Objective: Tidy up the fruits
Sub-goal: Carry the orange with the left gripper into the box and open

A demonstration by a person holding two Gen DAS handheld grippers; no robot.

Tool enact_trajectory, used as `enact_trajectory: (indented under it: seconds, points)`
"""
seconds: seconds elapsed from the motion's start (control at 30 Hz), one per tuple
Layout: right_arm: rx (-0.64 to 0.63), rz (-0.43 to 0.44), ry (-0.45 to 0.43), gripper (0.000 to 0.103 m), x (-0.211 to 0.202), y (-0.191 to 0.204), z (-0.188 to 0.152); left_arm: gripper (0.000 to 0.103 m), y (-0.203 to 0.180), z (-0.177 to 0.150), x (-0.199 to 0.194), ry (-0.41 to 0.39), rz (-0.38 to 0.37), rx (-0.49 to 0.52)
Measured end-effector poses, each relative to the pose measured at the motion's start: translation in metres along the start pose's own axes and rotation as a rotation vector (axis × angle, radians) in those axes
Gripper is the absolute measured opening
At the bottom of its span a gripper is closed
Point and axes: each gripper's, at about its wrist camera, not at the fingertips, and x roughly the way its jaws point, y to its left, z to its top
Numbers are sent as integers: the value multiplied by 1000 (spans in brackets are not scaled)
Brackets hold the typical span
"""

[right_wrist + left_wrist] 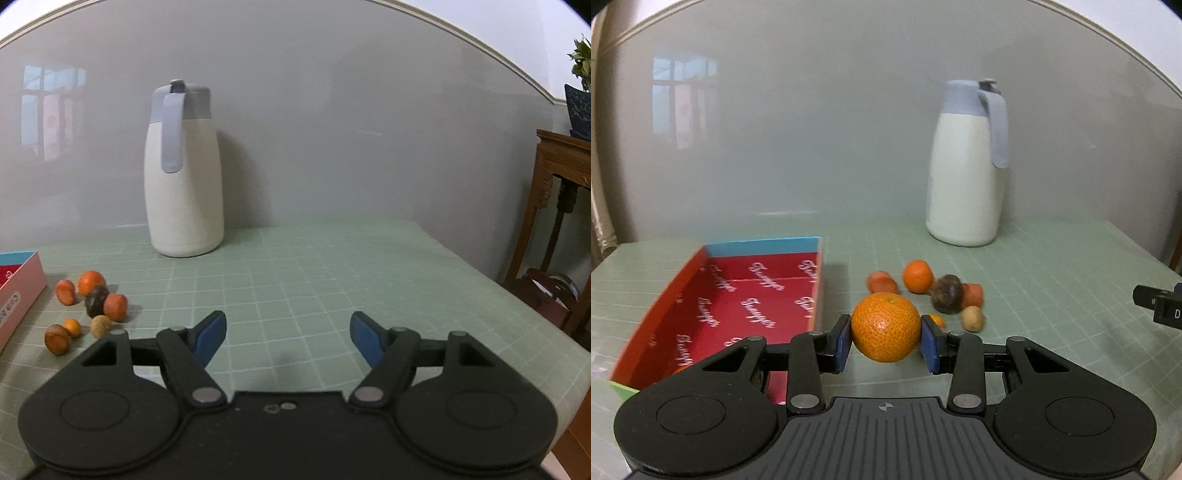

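Left gripper (885, 338) pinches a big orange (885, 326) between its blue fingers (843, 340), fruit clear of the tabletop (1052, 288), just right of the red box (738, 306). The box sits open at near left, blue far wall, printed red lining. Loose fruit pile (934, 295) lies beyond the held orange: small oranges, a dark brown fruit (946, 294), a tan one (972, 318). White jug (964, 173) with grey-blue lid and handle stands far back by the wall. Right gripper (288, 338) hovers over bare green gridded tabletop, fingers (210, 339) spread wide, nothing between them, pile to its left
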Motion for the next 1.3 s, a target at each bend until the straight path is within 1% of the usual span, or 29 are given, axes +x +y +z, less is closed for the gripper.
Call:
enact_trajectory:
  seconds: [0.33, 0.5, 0.93, 1.07, 1.3]
  points:
    - [-15, 30, -2, 74, -2, 20, 4, 39, 38, 0, -7, -24, 62, -41]
    - [-21, 51, -5, 74, -2, 33, 4, 39, 62, -1, -5, -18, 104, -67]
    - [-67, 126, -7, 74, -5, 84, 6, 39, 114, -16, 6, 0, 200, -132]
    - [-77, 143, -9, 74, -5, 94, 6, 39, 126, -19, 8, -9, 224, -154]
    - [-90, 160, -10, 74, -5, 105, 6, 41, 140, -21, 21, 24, 235, -184]
